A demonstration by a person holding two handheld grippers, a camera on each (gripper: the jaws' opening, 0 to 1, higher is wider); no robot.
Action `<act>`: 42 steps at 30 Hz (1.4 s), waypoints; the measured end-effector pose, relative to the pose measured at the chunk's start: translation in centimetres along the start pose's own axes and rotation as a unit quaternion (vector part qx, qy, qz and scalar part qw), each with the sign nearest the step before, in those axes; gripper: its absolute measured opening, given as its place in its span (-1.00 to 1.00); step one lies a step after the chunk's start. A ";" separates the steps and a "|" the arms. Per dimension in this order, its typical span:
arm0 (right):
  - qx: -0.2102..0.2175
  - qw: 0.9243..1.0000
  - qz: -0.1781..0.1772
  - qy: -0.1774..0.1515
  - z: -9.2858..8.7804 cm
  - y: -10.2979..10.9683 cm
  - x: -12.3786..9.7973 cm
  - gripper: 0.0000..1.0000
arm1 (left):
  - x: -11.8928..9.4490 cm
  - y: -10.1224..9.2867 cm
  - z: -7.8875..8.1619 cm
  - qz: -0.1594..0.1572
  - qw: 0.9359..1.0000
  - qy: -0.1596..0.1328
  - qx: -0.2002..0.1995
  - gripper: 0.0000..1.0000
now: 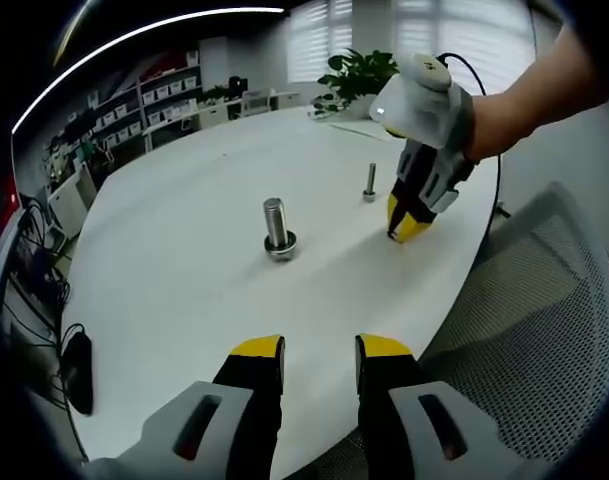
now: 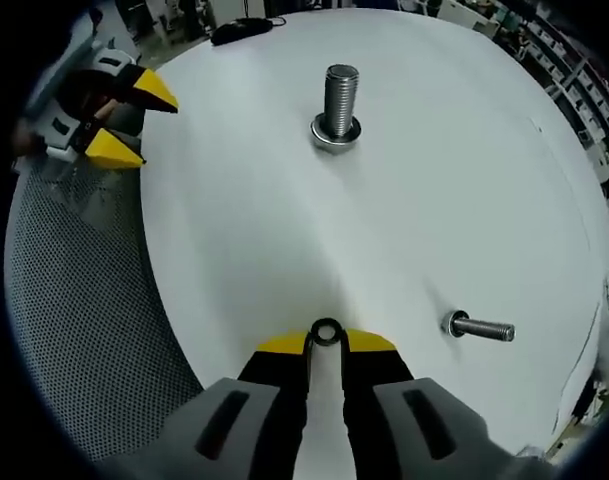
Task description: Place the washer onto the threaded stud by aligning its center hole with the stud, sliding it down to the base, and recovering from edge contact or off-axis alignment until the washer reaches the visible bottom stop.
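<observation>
Left gripper view: your left gripper (image 1: 319,350) sat spread w/ nothing between the jaws, low over the white table (image 1: 184,300). The big stud (image 1: 276,225) stood upright mid-table w/ a ring at its base already; a smaller stud (image 1: 370,181) stood further off, near your right gripper (image 1: 404,228).

Right gripper view: your right gripper (image 2: 326,343) pinched the washer (image 2: 326,331) by its rim at the very tips. Grip looked thin, so an off-axis approach could've snagged the threads and popped it loose.
</observation>
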State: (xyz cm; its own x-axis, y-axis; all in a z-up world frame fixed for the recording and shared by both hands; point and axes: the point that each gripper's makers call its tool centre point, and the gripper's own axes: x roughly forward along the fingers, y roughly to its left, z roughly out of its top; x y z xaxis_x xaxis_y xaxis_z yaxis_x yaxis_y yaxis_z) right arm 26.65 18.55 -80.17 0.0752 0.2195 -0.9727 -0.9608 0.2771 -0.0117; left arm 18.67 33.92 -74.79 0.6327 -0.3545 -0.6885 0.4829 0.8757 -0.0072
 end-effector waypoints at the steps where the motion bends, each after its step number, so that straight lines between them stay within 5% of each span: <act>1: 0.002 1.000 0.001 0.000 0.0 0.0 -0.1 -0.73 | 0.0 0.0 0.0 0.000 1.000 0.000 0.000 -0.47; 42: 0.012 0.999 -0.034 -0.026 -0.4 -6.3 -6.1 -0.73 | 0.1 0.0 0.0 0.001 1.000 0.002 0.003 -0.47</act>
State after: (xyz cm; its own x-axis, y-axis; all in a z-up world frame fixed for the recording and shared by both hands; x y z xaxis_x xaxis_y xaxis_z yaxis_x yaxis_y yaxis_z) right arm 32.17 15.10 -74.25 0.1540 0.2482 -0.9564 -0.9465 0.3150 -0.0706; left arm 18.70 33.88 -74.82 0.6307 -0.3513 -0.6920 0.4855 0.8742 -0.0012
